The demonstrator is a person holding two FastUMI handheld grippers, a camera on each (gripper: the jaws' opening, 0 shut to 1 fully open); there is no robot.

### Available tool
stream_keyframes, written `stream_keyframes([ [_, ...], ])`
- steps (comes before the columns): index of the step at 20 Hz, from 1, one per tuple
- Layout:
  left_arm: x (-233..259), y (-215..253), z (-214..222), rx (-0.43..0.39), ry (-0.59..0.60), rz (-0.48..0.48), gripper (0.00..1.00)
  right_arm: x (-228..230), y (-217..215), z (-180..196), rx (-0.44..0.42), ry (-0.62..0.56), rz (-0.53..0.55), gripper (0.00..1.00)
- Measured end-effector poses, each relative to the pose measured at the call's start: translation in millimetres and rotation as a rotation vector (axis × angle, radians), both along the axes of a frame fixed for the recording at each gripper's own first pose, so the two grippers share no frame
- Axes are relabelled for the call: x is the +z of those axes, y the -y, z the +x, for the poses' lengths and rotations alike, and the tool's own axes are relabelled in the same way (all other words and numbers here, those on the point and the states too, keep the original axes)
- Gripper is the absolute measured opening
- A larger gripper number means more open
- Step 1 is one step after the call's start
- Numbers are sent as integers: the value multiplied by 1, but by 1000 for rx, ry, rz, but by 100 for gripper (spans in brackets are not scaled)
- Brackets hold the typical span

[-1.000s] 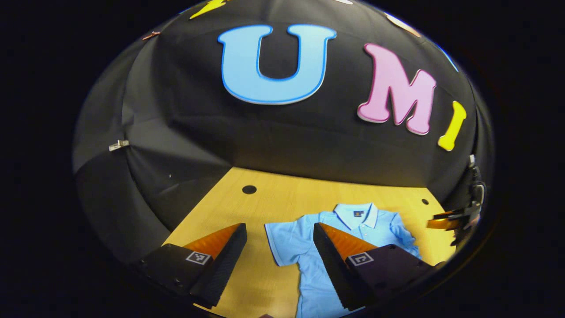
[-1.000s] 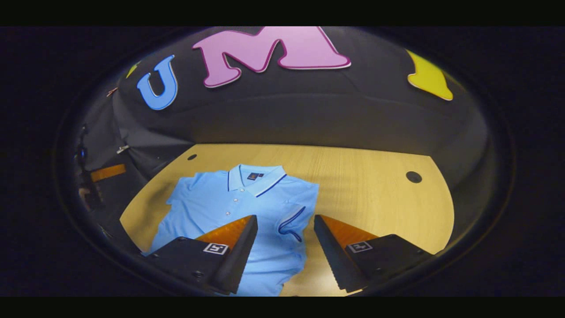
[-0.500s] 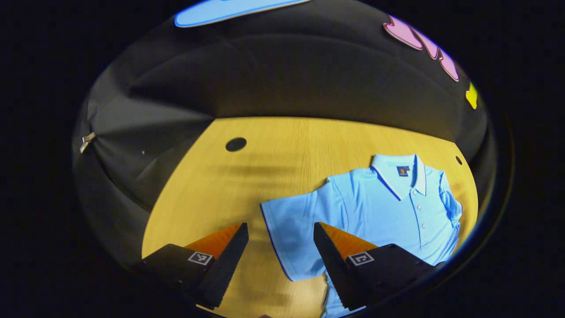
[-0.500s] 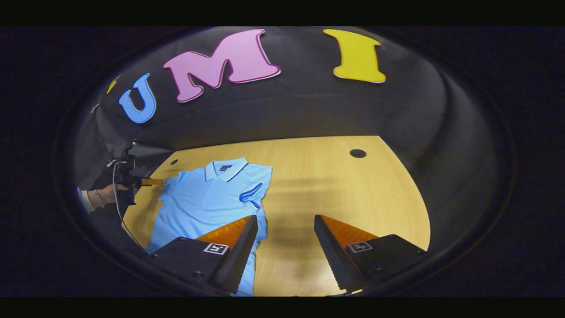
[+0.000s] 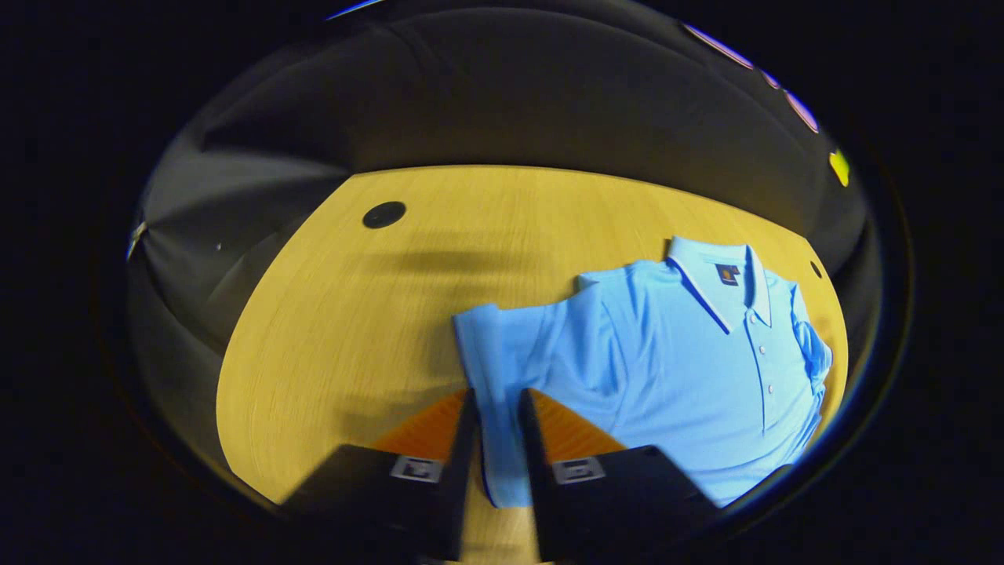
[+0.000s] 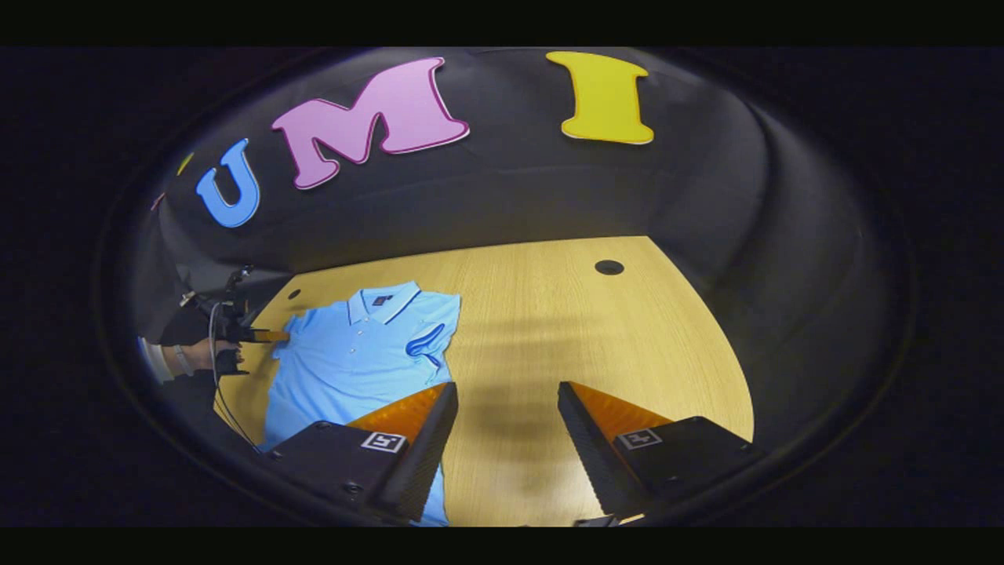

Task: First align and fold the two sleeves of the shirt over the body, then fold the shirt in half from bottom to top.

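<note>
A: So, at the bottom of the left gripper view, what is the left gripper (image 5: 496, 439) doing?

B: Its two fingers are drawn nearly together with the hem of the sleeve (image 5: 490, 369) between them. It looks clamped on that cloth, probably so the sleeve can be carried over the body.

A: And the shirt (image 5: 690, 369) itself?

B: It lies flat, front up, on the table (image 5: 353, 314), filling the right half of that view, with the collar (image 5: 718, 271) toward the upper right. The pinched sleeve sticks out toward the frame's centre.

A: What about the other one?

B: In the right gripper view, the right gripper (image 6: 502, 439) sits at the bottom with its fingers wide apart, holding nothing, over bare wood just beside the shirt's edge. I'd guess it is parked clear of the fold.

A: Farther back?

B: The far sleeve (image 6: 427, 341) already lies over the chest. At the left edge, a hand (image 6: 196, 357) brings the left gripper to the shirt.
</note>
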State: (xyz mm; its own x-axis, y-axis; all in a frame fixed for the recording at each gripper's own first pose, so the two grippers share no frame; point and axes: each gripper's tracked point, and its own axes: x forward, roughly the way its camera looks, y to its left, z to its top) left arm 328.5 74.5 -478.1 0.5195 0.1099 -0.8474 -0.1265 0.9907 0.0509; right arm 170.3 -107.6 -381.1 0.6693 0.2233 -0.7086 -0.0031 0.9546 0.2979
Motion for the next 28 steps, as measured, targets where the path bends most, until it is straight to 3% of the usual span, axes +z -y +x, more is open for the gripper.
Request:
stream_keyframes([
  [2,0,6,4,-15,10,9,9,1,-4,0,13,0,5,82],
  [5,18,23,14,-37,80,-51,6,3,-6,2,14,6,11,82],
  [8,59,55,25,-138,200,-119,6,2,-9,6,3,8,26,82],
  [10,71,83,24,-218,215,-167,6,3,-12,8,-1,13,40,82],
  [13,62,108,18,-288,182,-172,6,4,-18,7,11,19,45,82],
  [16,23,114,-2,-290,43,-162,11,4,-21,0,32,18,31,82],
  [17,10,115,-10,-288,-11,-164,7,3,-21,-1,36,17,30,82],
  [18,2,113,-17,-284,-56,-160,27,4,-21,-3,37,16,32,82],
  [22,26,111,-10,-251,14,-137,93,8,-23,-12,33,20,48,82],
  [23,43,112,-19,-258,38,-147,100,9,-24,-15,35,22,54,82],
  [24,56,111,-26,-262,61,-158,92,10,-25,-19,35,24,59,82],
  [25,71,108,-35,-262,87,-168,96,11,-25,-23,35,24,64,82],
  [28,113,99,-79,-234,153,-227,96,13,-27,-40,30,20,80,82],
])
